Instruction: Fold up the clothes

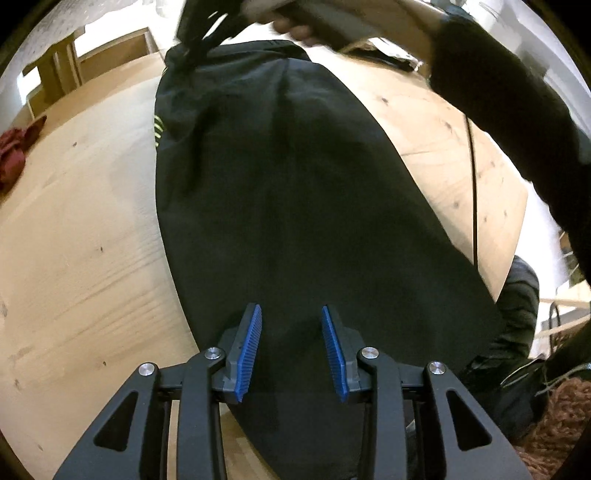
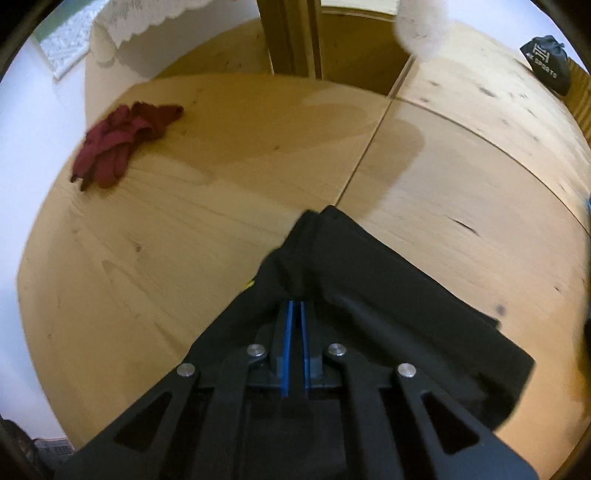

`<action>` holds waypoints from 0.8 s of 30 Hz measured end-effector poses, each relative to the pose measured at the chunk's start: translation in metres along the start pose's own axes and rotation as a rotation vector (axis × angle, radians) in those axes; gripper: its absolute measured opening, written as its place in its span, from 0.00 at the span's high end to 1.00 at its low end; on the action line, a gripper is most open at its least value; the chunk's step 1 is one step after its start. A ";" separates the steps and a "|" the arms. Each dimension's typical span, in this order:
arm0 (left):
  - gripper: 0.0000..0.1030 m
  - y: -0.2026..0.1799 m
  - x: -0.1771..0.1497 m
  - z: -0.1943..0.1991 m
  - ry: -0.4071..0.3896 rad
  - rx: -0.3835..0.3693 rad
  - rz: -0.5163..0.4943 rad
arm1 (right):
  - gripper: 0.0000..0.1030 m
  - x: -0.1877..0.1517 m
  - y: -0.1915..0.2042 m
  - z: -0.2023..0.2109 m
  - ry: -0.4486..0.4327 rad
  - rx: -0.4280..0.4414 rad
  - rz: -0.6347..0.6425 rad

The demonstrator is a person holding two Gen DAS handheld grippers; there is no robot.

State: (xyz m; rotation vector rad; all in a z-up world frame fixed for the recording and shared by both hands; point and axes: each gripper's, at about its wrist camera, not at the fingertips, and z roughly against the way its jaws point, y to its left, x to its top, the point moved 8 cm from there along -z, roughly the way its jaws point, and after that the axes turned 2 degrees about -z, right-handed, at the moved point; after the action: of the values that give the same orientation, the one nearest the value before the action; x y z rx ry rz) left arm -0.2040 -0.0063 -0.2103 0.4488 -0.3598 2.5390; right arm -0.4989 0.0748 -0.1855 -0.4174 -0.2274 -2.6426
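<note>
- Black trousers point(image 1: 280, 192) spread lengthwise across the middle of the wooden tabletop point(image 1: 81, 229), one end reaching the near edge, the far end bunched and lifted off the wood; yellow-green stripes on the side seam towards the left edge.
- Left gripper point(image 1: 291, 350) poised over the near end of the cloth, blue pads point(image 1: 249, 354) standing apart at a narrow gap, fabric seen between them, not pinched.
- Right gripper point(image 2: 295, 332) clamped tight on a gathered fold of the same black cloth, blue pads almost meeting, fabric draped over and around both fingers.
- Right gripper point(image 1: 207, 40) also visible from the left wrist view, at the far end of the garment, gripped by a hand point(image 1: 295, 29) in a dark sleeve point(image 1: 509, 103).
- Dark red garment point(image 2: 118, 140) crumpled near the far left corner of the tabletop, well apart from the black cloth.
- Small black pouch point(image 2: 548, 64) with white lettering by the far right edge.
</note>
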 end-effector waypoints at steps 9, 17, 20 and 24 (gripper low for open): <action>0.68 0.013 -0.005 0.009 -0.020 0.001 0.001 | 0.97 0.013 -0.013 0.037 -0.103 0.106 -0.065; 0.68 0.029 -0.008 0.029 -0.054 -0.008 0.034 | 0.96 -0.131 -0.024 0.087 -0.055 0.061 -0.015; 0.68 0.027 -0.011 0.038 -0.070 -0.008 0.034 | 0.96 -0.172 -0.014 0.076 0.003 0.062 0.013; 0.68 0.019 -0.019 0.022 -0.015 0.034 0.020 | 0.98 -0.192 -0.018 0.059 0.031 -0.024 0.047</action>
State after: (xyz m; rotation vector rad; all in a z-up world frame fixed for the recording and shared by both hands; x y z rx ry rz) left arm -0.1941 -0.0379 -0.2007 0.4796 -0.3293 2.5655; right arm -0.3288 0.1830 -0.1949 -0.3845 -0.1746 -2.6061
